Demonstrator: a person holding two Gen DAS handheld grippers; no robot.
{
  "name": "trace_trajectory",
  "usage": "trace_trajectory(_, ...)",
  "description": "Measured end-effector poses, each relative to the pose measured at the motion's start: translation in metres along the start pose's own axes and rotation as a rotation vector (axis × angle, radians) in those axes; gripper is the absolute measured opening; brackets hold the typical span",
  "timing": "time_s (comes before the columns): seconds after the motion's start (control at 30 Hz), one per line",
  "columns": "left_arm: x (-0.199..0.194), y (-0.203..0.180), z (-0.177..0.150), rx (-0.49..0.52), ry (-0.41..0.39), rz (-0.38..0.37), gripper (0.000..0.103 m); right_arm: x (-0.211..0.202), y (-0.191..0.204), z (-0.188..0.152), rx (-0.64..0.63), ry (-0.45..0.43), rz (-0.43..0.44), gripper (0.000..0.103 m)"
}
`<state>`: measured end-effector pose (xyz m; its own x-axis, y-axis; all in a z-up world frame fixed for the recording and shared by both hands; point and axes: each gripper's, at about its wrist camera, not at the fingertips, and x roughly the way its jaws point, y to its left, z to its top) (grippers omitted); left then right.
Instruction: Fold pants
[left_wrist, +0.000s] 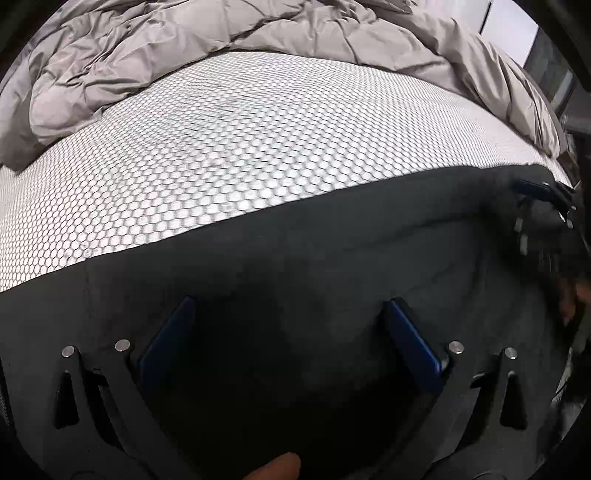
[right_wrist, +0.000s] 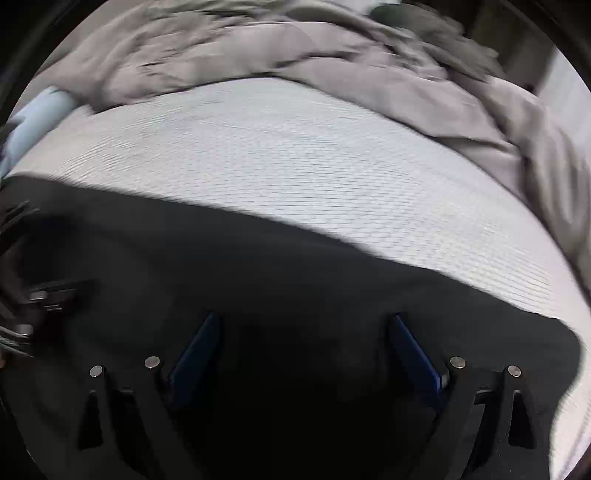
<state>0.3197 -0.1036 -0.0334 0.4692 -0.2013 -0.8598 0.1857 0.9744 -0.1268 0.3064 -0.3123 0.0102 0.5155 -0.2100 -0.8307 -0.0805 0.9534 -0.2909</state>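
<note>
Black pants (left_wrist: 295, 251) lie flat along the near side of a white honeycomb-patterned mattress (left_wrist: 229, 147). My left gripper (left_wrist: 291, 310) is open just over the dark cloth, its blue pads (left_wrist: 173, 339) spread wide with nothing pinched. At the far right of the left wrist view, the right gripper (left_wrist: 543, 192) sits at the pants' far corner. In the blurred right wrist view, my right gripper (right_wrist: 303, 328) is open too, wide over the pants (right_wrist: 258, 277). The mattress (right_wrist: 295, 155) shows beyond the cloth's edge.
A rumpled grey duvet (left_wrist: 184, 48) is bunched along the back and right of the bed, and shows as the duvet (right_wrist: 258, 48) in the right wrist view. Something light blue (right_wrist: 33, 110) lies at the left. A fingertip (left_wrist: 277, 469) pokes in at the bottom.
</note>
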Motion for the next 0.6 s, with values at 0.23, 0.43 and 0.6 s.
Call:
trace_trajectory(0.23,-0.007,0.016,0.007,-0.034,0.009,0.036,0.102,0.007,-0.079,-0.016,0.260,0.019,-0.168,0.095)
trace_trajectory(0.43,-0.014,-0.001,0.021,-0.047,-0.047,0.017,0.102,-0.021,-0.008,0.005,0.163,-0.091,0.045,0.095)
trace_trajectory(0.6,0.012,0.014,0.019,-0.129,-0.002,0.050,0.102,0.014,0.065,0.022,0.003,0.013,0.169,0.095)
